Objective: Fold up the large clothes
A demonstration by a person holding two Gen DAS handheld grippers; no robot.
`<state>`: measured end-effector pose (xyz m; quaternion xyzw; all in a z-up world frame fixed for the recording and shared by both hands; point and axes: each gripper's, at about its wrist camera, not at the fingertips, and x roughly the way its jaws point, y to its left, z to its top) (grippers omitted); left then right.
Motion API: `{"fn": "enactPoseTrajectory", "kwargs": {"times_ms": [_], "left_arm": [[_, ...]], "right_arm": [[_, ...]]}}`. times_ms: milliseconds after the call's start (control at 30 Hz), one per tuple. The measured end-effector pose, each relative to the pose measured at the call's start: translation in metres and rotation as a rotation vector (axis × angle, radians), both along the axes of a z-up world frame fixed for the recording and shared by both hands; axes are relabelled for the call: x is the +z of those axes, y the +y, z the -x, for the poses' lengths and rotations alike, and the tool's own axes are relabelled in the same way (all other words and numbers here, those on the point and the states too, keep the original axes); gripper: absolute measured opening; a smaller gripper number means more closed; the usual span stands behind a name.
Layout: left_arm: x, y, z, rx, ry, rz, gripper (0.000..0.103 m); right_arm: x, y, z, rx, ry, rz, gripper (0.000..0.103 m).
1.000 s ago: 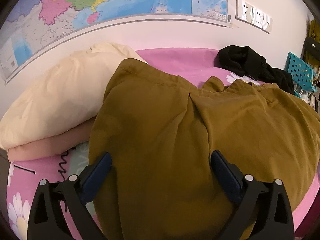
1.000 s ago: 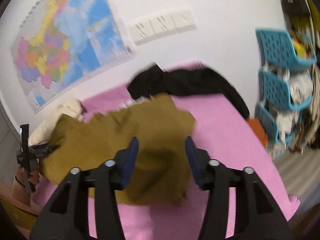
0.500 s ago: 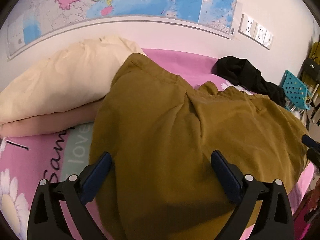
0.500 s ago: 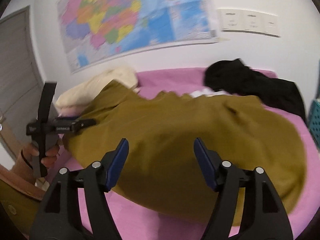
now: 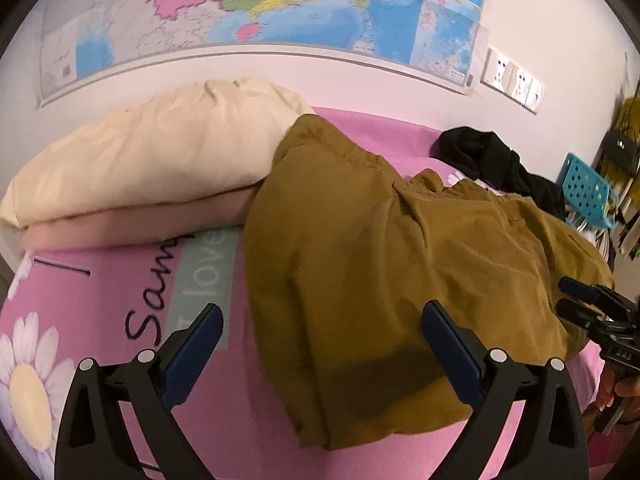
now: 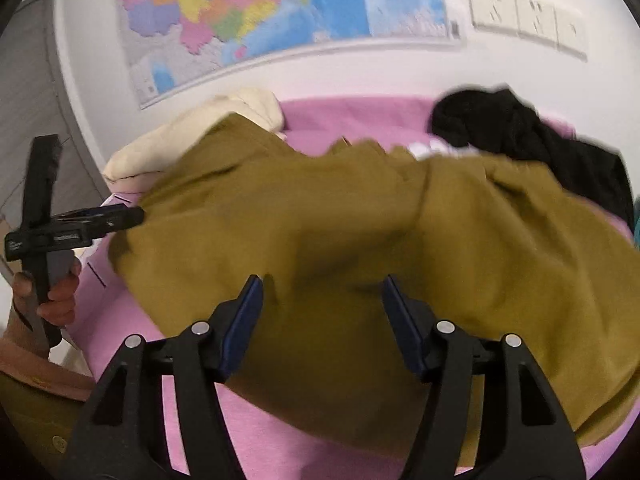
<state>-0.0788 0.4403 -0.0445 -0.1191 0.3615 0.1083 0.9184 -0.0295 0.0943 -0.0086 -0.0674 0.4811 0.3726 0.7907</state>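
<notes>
At the far left of the bed (image 5: 100, 280), on the pink printed sheet, a cream pillow (image 5: 152, 160) lies on a peach one against the wall under the map (image 5: 280, 4). The left hand-held gripper (image 5: 320, 336) hangs above the near edge of the bed, its jaws spread wide with nothing between them; the left blue pad is over bare sheet, the right one over cloth.

The task's thing, an olive-brown garment (image 5: 380, 264), fills the middle of the bed. Its far corner rests up against the cream pillow, and the body spreads rightward toward the bed's right edge. It lies roughly flat but rumpled, with a ridge running down the middle and bunched cloth along the far edge. One side seems already laid over onto the rest, though whether that is a deliberate fold I cannot tell.

Further right, the right hand-held gripper (image 6: 322, 312) hovers over the near part of the garment, jaws likewise apart and empty. Beyond it, a black garment (image 6: 520, 132) lies in a heap by the wall, touching the olive one's far edge, and a blue basket (image 5: 588, 188) stands off the bed.

By my judgement the task is at an early stage: the olive piece is spread out and neither tool grips it, so smoothing and most of the folds remain, and the black piece looks untouched.
</notes>
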Motion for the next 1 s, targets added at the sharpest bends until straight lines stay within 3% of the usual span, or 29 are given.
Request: {"fn": "enactPoseTrajectory", "kwargs": {"times_ms": [133, 300, 600, 733, 1000], "left_arm": [[-0.002, 0.001, 0.006, 0.011, -0.001, 0.002, 0.096], [0.002, -0.002, 0.012, 0.025, -0.003, -0.019, 0.096], [0.004, -0.003, 0.028, 0.037, -0.017, -0.017, 0.096], [0.004, -0.003, 0.032, 0.036, -0.017, -0.015, 0.096], [-0.003, 0.005, 0.045, 0.03, -0.006, 0.041, 0.096]], "right_arm": [[0.024, 0.016, 0.015, 0.097, -0.045, -0.051, 0.069], [0.033, 0.044, 0.036, 0.223, -0.098, -0.042, 0.072], [0.016, 0.082, 0.065, 0.398, -0.141, 0.063, 0.082], [0.002, 0.097, 0.08, 0.461, -0.203, 0.15, 0.086], [-0.016, 0.11, 0.091, 0.496, -0.294, 0.236, 0.087]]}}
